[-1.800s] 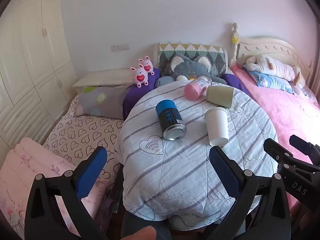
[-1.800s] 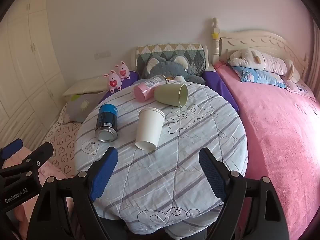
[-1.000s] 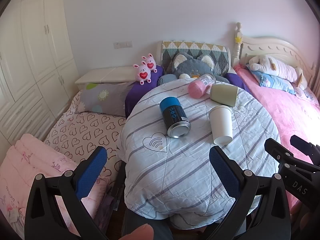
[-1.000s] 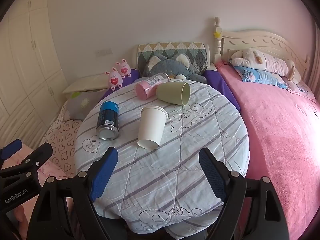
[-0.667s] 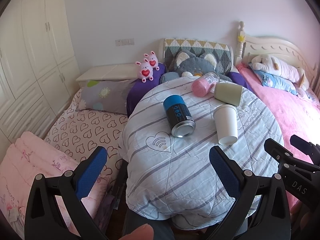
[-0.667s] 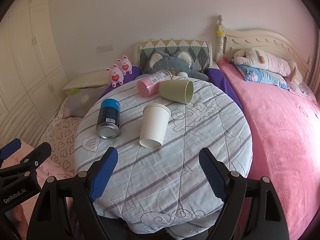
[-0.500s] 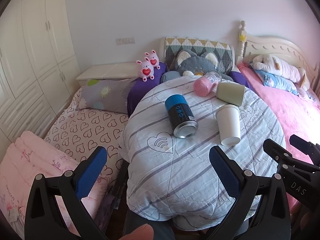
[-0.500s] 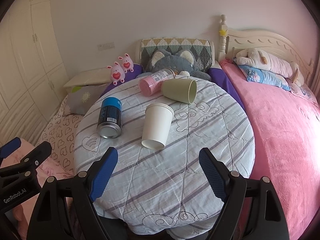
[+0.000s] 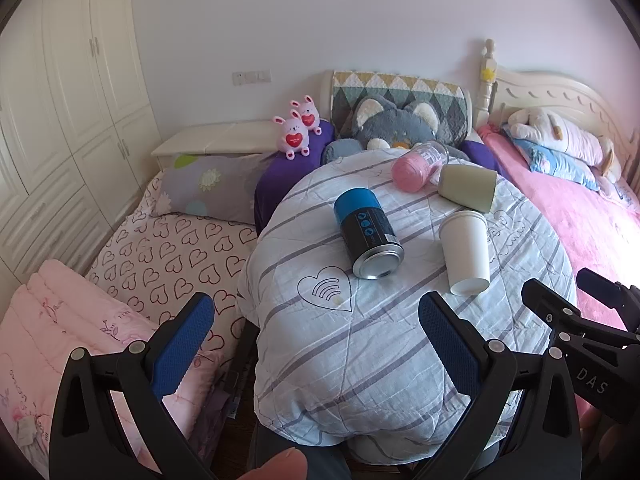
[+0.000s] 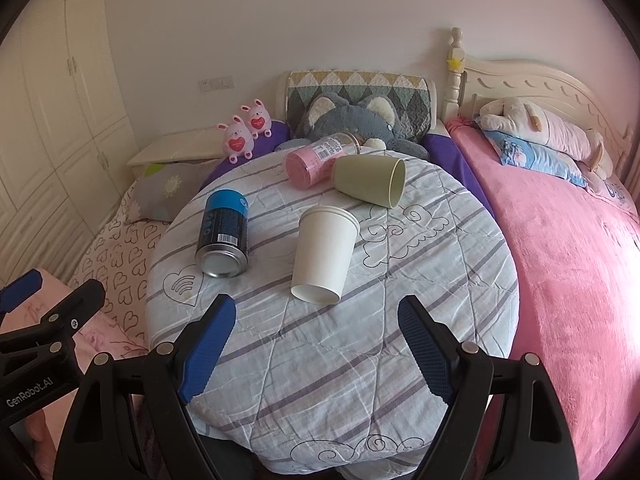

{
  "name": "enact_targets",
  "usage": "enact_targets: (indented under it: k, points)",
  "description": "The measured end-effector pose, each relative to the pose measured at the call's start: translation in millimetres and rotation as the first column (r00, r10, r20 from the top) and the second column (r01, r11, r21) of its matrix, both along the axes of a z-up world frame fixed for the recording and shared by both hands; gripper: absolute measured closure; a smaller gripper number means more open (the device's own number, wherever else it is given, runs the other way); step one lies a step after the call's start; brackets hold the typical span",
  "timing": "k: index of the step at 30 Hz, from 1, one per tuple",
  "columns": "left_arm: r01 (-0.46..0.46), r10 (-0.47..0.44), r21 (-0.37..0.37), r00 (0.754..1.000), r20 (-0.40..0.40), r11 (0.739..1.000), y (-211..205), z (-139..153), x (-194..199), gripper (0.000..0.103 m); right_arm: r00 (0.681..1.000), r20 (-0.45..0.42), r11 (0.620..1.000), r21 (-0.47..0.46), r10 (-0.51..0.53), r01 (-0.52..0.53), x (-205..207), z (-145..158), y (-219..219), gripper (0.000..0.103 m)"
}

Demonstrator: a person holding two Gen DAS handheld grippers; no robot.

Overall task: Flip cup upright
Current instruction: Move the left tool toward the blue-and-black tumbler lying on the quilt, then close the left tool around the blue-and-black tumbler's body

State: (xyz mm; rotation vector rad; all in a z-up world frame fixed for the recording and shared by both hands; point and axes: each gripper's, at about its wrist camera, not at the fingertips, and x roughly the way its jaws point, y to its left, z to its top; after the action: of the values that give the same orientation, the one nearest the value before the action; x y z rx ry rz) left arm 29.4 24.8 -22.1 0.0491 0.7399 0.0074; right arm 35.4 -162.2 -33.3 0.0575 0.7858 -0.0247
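Observation:
A white paper cup (image 10: 324, 254) lies on its side on the round cloth-covered table (image 10: 360, 360), its base toward me; it also shows in the left wrist view (image 9: 466, 256). A green cup (image 10: 370, 186) lies on its side behind it, mouth to the right, also in the left wrist view (image 9: 468, 192). My right gripper (image 10: 316, 340) is open and empty, just short of the white cup. My left gripper (image 9: 316, 340) is open and empty at the table's near left edge. The right gripper shows at the right of the left wrist view (image 9: 576, 312).
A blue-capped can (image 10: 224, 240) and a pink jar (image 10: 316, 164) lie on their sides on the table. A pink bed (image 10: 580, 260) is to the right, a heart-print bed (image 9: 168, 248) to the left, plush toys (image 10: 348, 124) behind.
Both grippers have moved forward toward the table, so the cups look closer and larger. Both stay open. Nothing on the table has moved.

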Motion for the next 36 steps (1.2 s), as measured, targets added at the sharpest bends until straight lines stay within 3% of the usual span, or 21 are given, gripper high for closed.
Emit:
enact_targets:
  k: [10,20,36]
  points:
    - [-0.002,0.001,-0.022,1.000,-0.031,1.000,3,-9,20,0.000,1.000,-0.015,1.000,-0.006,0.007,-0.007,12,-5,2,0.019]
    - [-0.010,-0.007,-0.099,0.986,-0.168,0.995,-14,-40,102,0.000,0.998,-0.048,0.999,0.019,-0.048,0.049,33,-20,-29,0.019]
    - [-0.083,0.019,-0.146,0.918,-0.396,0.986,-31,-105,212,0.000,0.985,-0.145,0.991,0.084,-0.088,0.101,92,-67,-75,0.019]
